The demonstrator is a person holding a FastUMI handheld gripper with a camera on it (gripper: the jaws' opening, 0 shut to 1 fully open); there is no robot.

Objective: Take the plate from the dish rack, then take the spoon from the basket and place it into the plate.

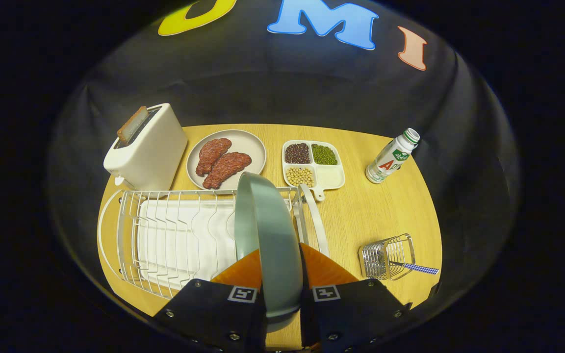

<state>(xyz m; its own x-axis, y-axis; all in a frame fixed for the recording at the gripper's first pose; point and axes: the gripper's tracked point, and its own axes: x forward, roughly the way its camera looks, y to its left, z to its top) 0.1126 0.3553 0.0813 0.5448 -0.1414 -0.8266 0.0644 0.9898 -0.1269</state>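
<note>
A pale green plate (269,230) stands on edge between my two fingers, and my gripper (281,260) is shut on its rim. The plate rises over the right end of the white wire dish rack (174,235), whose slots hold nothing else. To the right of my fingers a small wire basket (388,256) lies on the table. A spoon (412,266) with a blue checked handle sticks out of it to the right.
Beyond the rack stand a white toaster (147,149) with a slice in it, a grey plate with two meat pieces (227,159), and a divided tray of beans (313,163). A small bottle (391,157) stands at the far right. Bare wooden table (361,215) lies between rack and basket.
</note>
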